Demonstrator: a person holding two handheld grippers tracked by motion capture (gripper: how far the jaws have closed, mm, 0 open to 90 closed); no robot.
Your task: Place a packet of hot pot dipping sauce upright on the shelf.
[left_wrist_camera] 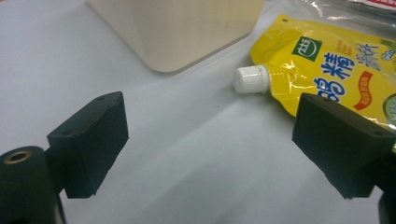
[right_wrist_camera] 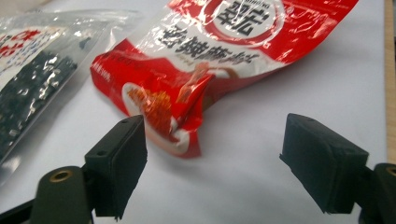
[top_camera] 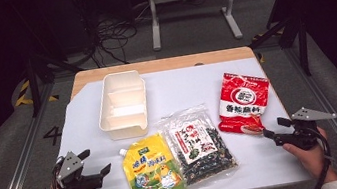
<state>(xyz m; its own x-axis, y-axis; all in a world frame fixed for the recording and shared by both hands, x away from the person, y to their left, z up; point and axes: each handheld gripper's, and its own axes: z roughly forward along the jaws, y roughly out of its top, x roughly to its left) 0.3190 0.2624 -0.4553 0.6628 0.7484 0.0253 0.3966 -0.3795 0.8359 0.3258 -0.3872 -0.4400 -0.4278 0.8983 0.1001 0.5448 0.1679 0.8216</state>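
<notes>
From up high, the counter (top_camera: pixel 175 86) has a cream tray (top_camera: pixel 123 105), a yellow spout pouch (top_camera: pixel 154 171), a clear bag of dark bits (top_camera: pixel 197 145) and a red snack bag (top_camera: pixel 243 102). Left hand-held gripper (top_camera: pixel 98 164) and right hand-held gripper (top_camera: pixel 276 129) sit at the near corners.

Left gripper view: jaws wide apart, holding nothing, pouch cap (left_wrist_camera: pixel 251 78) just ahead.

Right gripper view: jaws spread wide, empty, the red bag's crumpled corner right in front.

Your matt white table sheet (top_camera: pixel 266 155) covers a pale wooden tabletop (top_camera: pixel 162 65). The cream compartment tray (top_camera: pixel 123 106) looks like smooth, dull plastic. You see glossy crinkled film on the red snack bag (right_wrist_camera: pixel 224 42), yellow spouted pouch (left_wrist_camera: pixel 336 60) and clear bag of dark bits (top_camera: pixel 199 145). Your gripper pads (left_wrist_camera: pixel 88 144) are matt black.
</notes>
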